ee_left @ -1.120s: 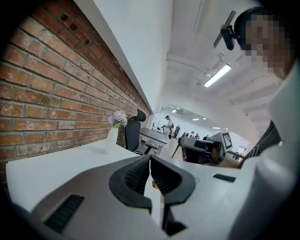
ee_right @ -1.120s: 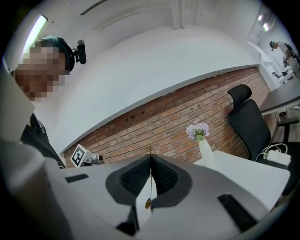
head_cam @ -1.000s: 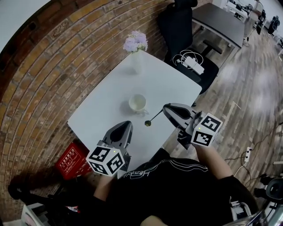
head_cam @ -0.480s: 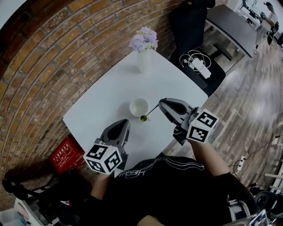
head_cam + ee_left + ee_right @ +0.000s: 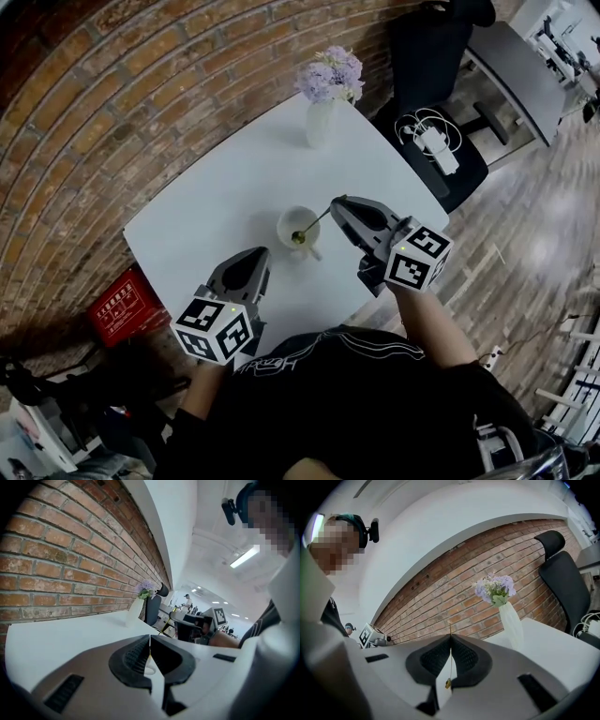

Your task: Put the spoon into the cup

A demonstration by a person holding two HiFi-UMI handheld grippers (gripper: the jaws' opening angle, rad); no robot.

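Observation:
A white cup (image 5: 287, 221) stands near the middle of the white table (image 5: 211, 216). My right gripper (image 5: 335, 202) is shut on the handle of a thin dark spoon (image 5: 315, 221), which slants down to the left. The spoon's bowl lies within the cup's mouth as seen from above; whether it touches the cup I cannot tell. In the right gripper view the spoon's handle (image 5: 451, 660) runs along the seam of the closed jaws. My left gripper (image 5: 256, 255) hovers just below and left of the cup, shut and empty, and the left gripper (image 5: 150, 641) shows its jaws meeting.
A white vase of lilac flowers (image 5: 323, 117) stands at the table's far edge. A black chair (image 5: 441, 155) carrying a white cable bundle sits to the right. A red crate (image 5: 120, 314) lies on the floor at the left, beside the brick wall (image 5: 112, 122).
My right gripper has carried the spoon left and toward the cup, so its bowl went from beside the cup to over its mouth. My left gripper has shifted closer to the cup.

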